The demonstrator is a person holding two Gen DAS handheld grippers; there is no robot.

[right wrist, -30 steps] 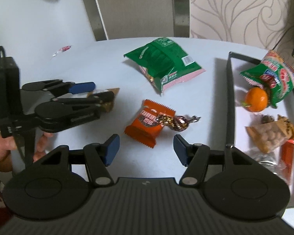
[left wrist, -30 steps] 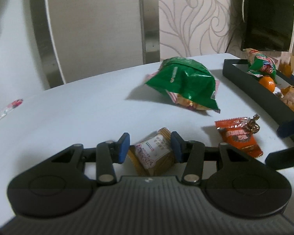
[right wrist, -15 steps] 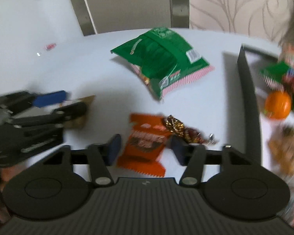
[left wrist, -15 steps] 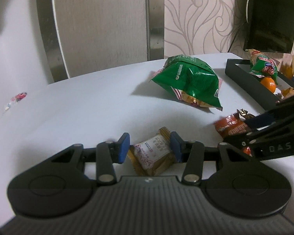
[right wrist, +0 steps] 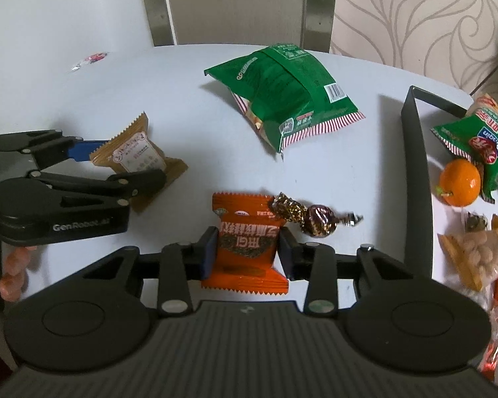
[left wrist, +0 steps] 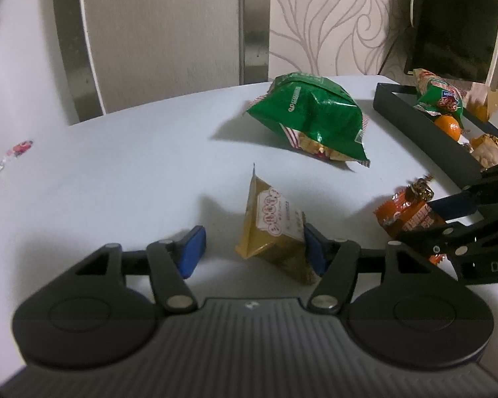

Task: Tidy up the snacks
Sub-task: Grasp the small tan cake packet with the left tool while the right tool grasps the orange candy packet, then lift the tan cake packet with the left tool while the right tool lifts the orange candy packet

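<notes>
- Left gripper (left wrist: pixel 252 252): jaws spread wide. The tan packet (left wrist: pixel 275 229) stands tilted between them, its edge against the right blue pad (left wrist: pixel 313 253); the left pad (left wrist: pixel 192 255) is clear of it. In the right wrist view the tan packet (right wrist: pixel 137 159) lies between the same fingers, partly over the lower one.
- Right gripper (right wrist: pixel 247 253): jaws pinch the orange packet (right wrist: pixel 245 242) from both sides, one pad on each long edge. The packet lies flat on the table (right wrist: pixel 149 99), printed side up.
- Foil candy (right wrist: pixel 310 219): on the table, its twisted end touching the upper right corner of the orange packet.
- Green bag (right wrist: pixel 282 99): lies on the table beyond both grippers, well apart from them, striped seam toward the tray.
- Tray (right wrist: pixel 415 165): dark, low-walled, at the right side of the table. It holds an orange (right wrist: pixel 459 182), a second green bag (right wrist: pixel 484 146) just beside and partly over the orange, and a clear peanut bag (right wrist: pixel 474 255) nearer the camera. Further wrappers at the tray's near end are cut off by the frame edge.
- Small candy (right wrist: pixel 94 58): red and white wrapper, alone at the far left edge of the table.
- The person's fingers (right wrist: pixel 13 265) show below the left gripper body in the right wrist view.
</notes>
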